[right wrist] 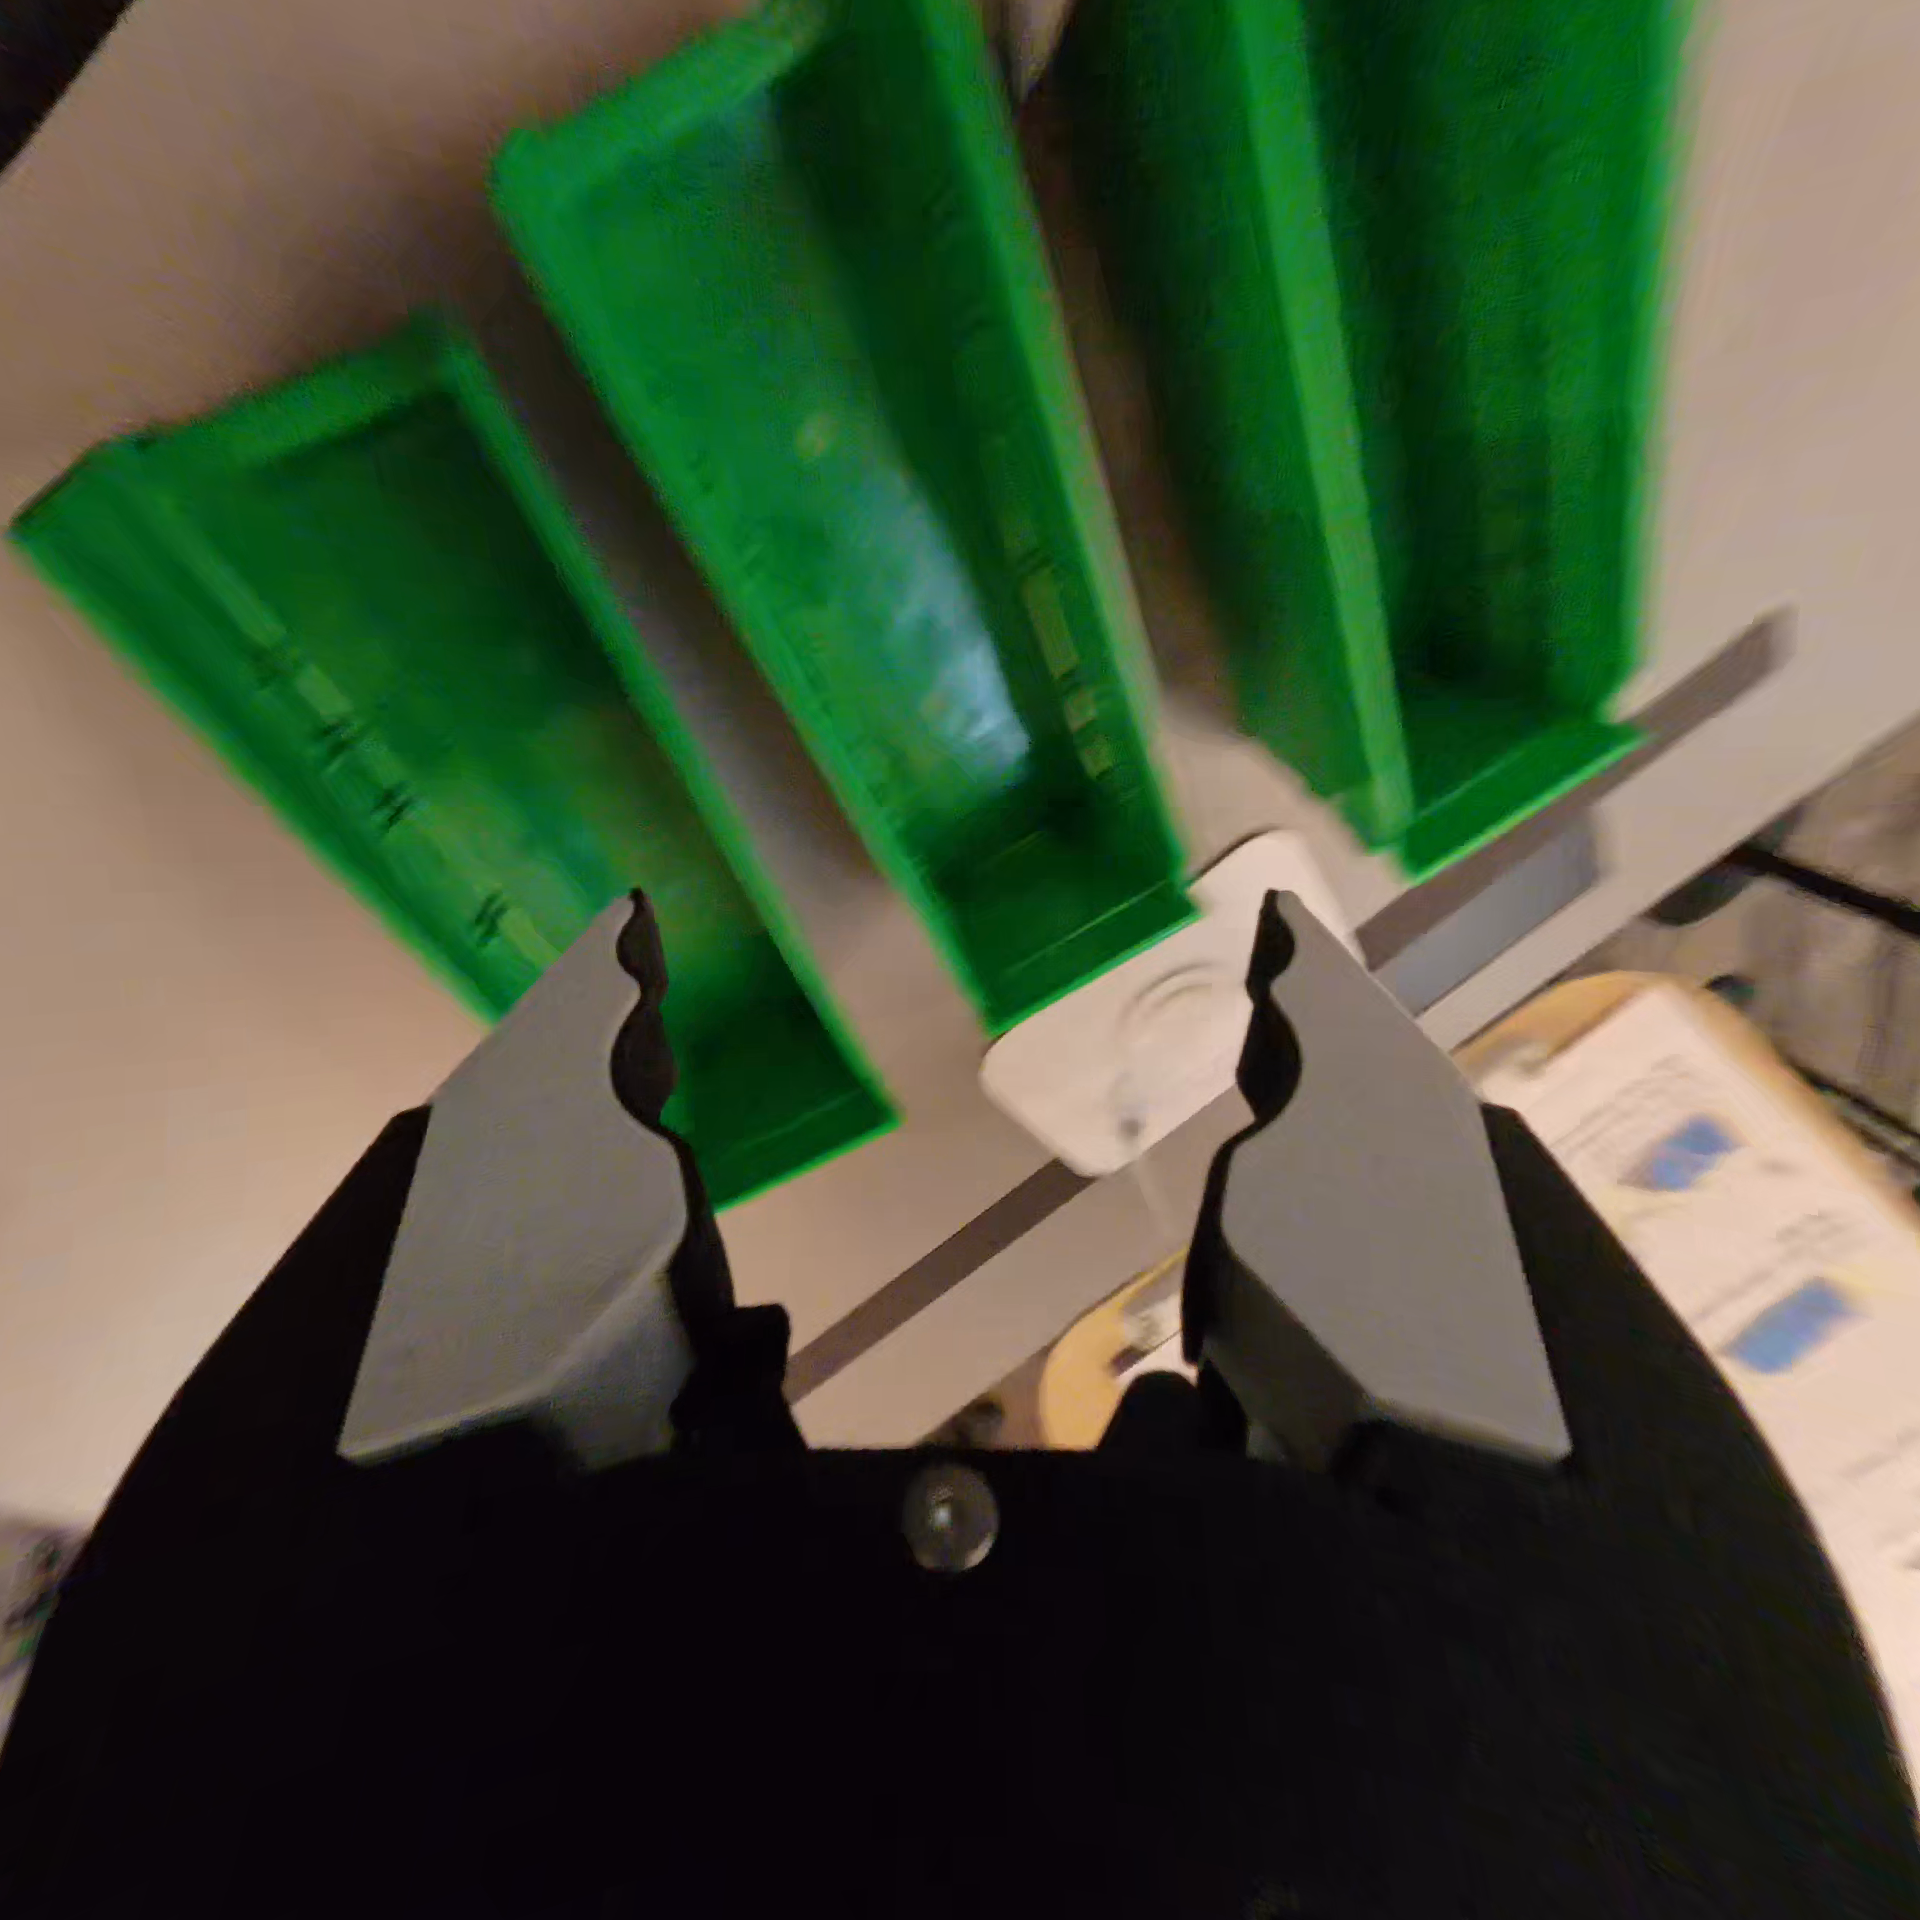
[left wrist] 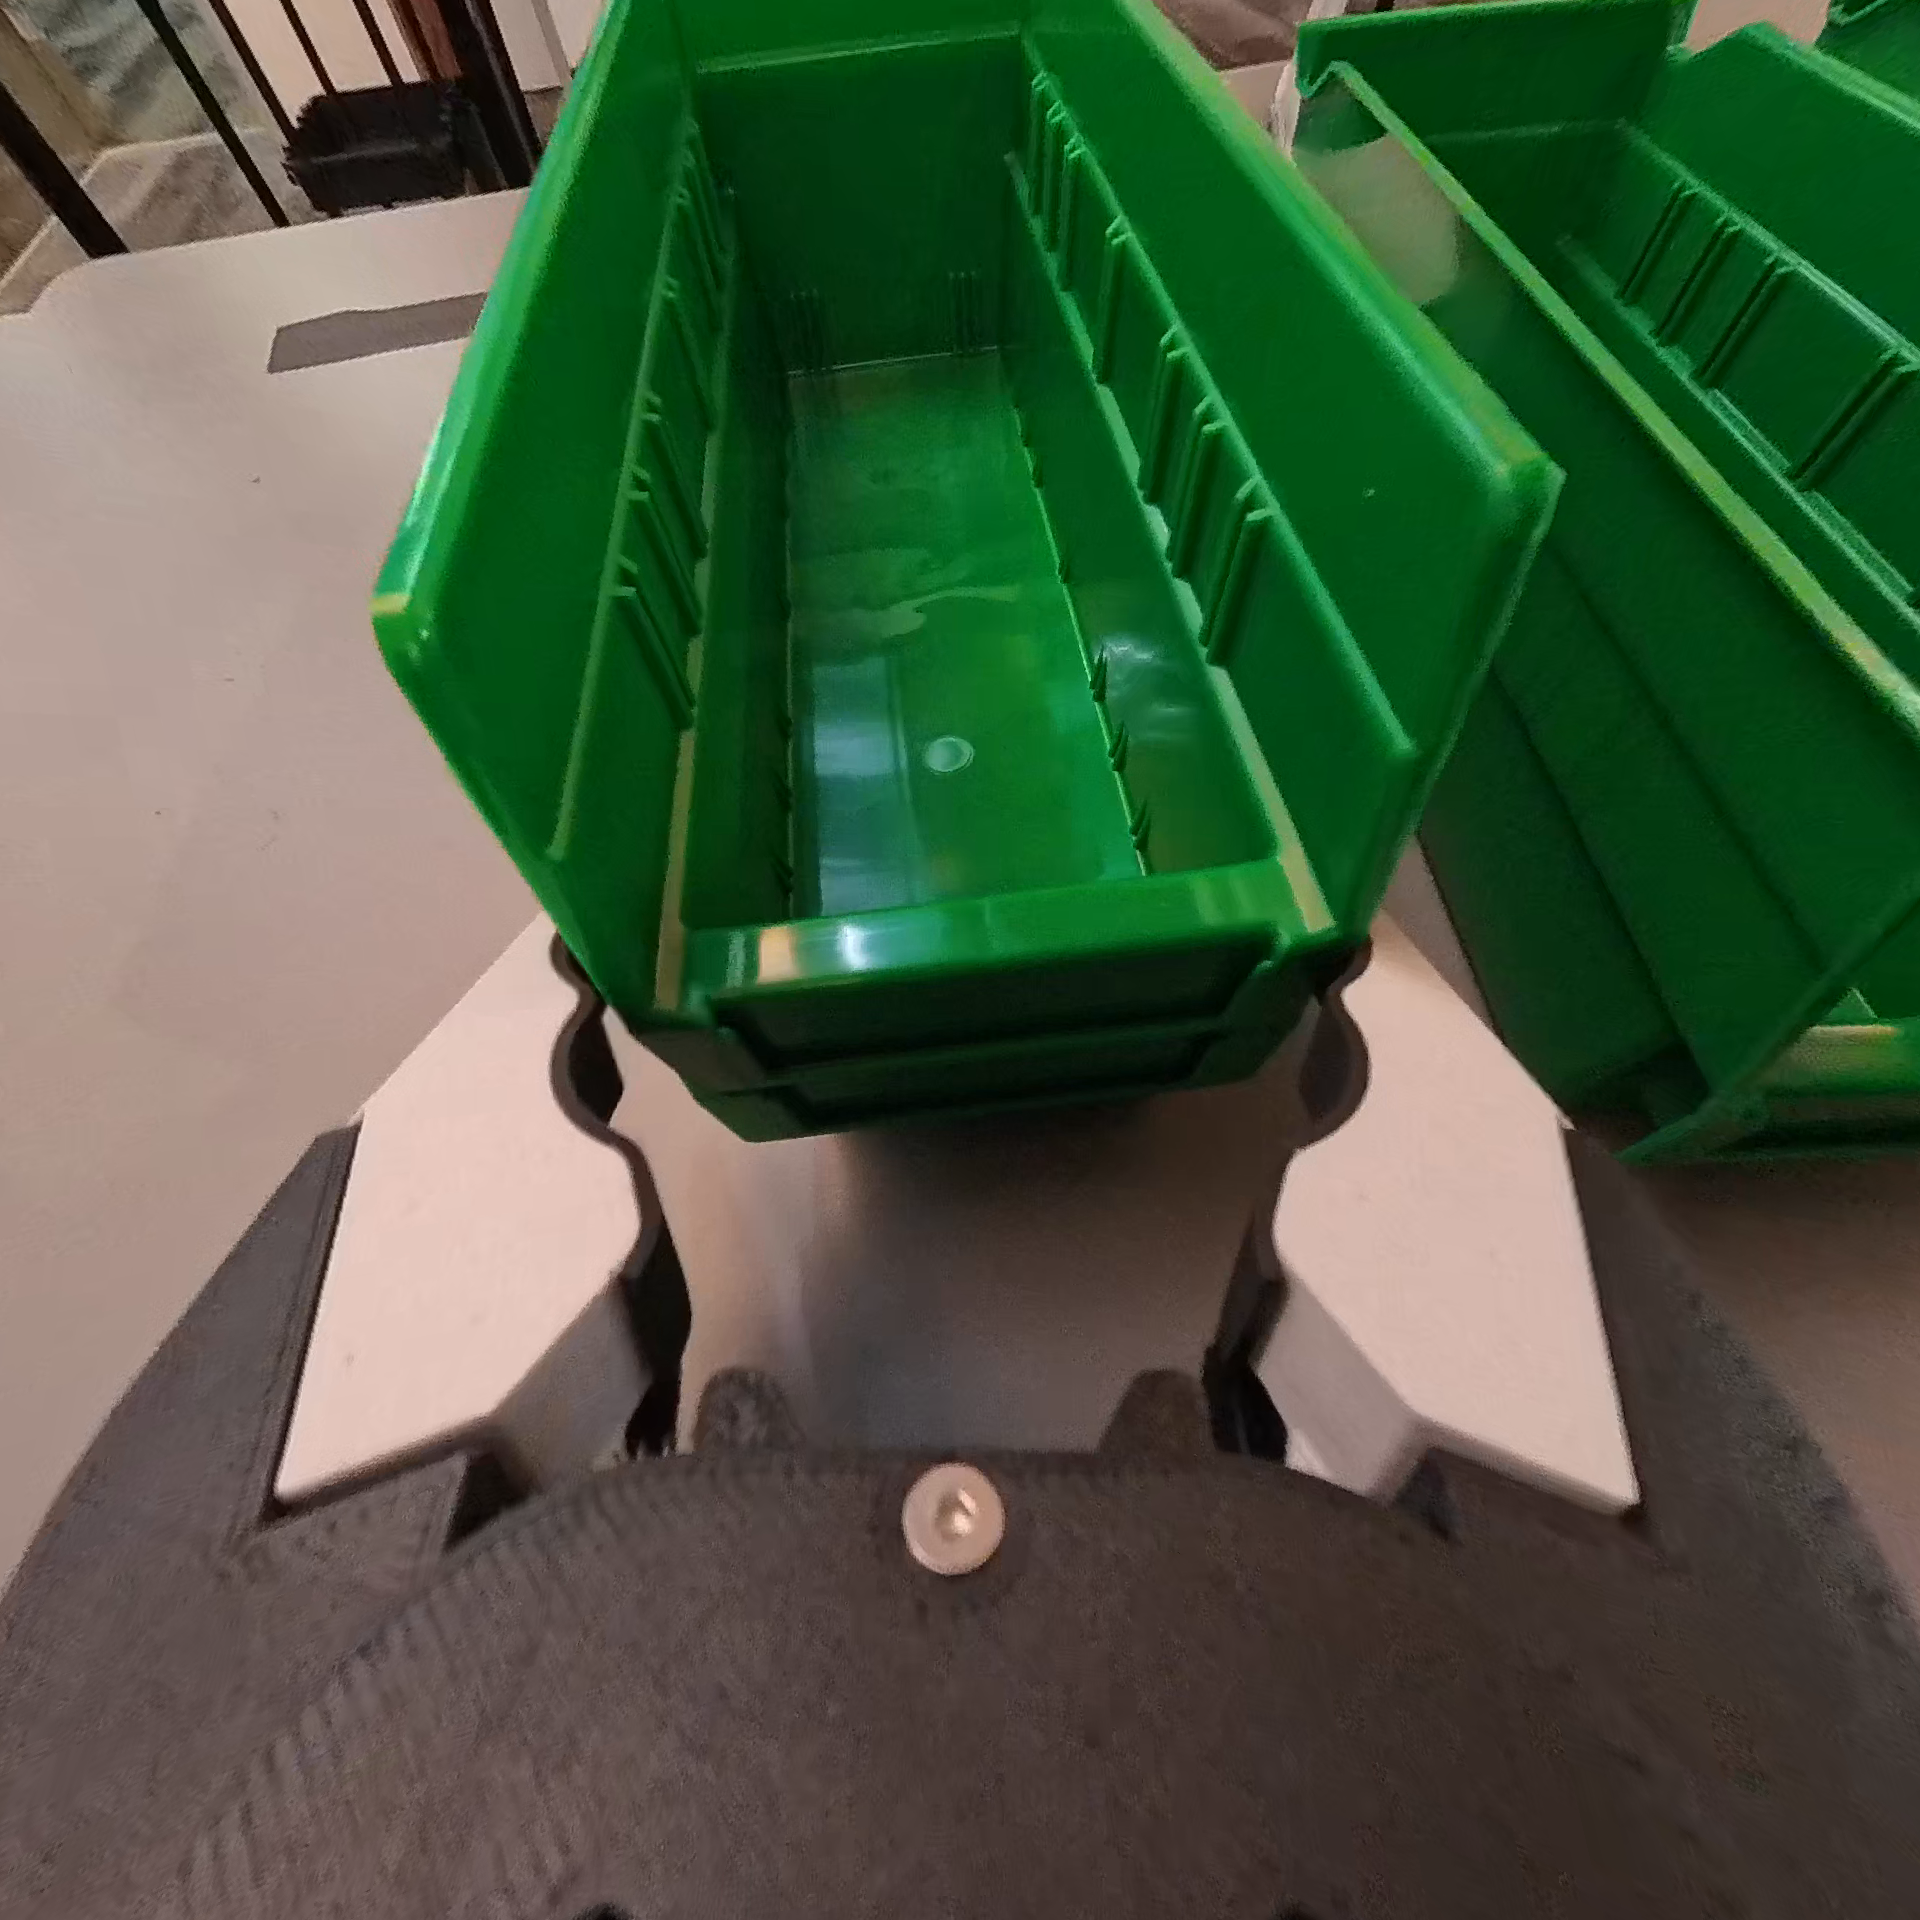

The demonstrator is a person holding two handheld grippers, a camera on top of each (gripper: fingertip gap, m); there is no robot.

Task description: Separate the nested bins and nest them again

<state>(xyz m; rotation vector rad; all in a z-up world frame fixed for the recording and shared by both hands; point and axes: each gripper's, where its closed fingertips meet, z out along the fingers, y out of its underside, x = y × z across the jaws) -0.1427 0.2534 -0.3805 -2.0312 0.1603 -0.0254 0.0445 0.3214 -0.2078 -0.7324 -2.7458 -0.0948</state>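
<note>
Jaws, left gripper [left wrist: 961,987]: clamped on the near end of the long green plastic bins, nested [left wrist: 935,582], frame centre.
Jaws, right gripper [right wrist: 951,935]: apart, empty.
Other bins: three blurred green plastic bins [right wrist: 831,499] across the upper frame on the pale table [right wrist: 187,260]; the rightmost cut off.
White square object [right wrist: 1132,1029]: partly hidden, unclear.
</note>
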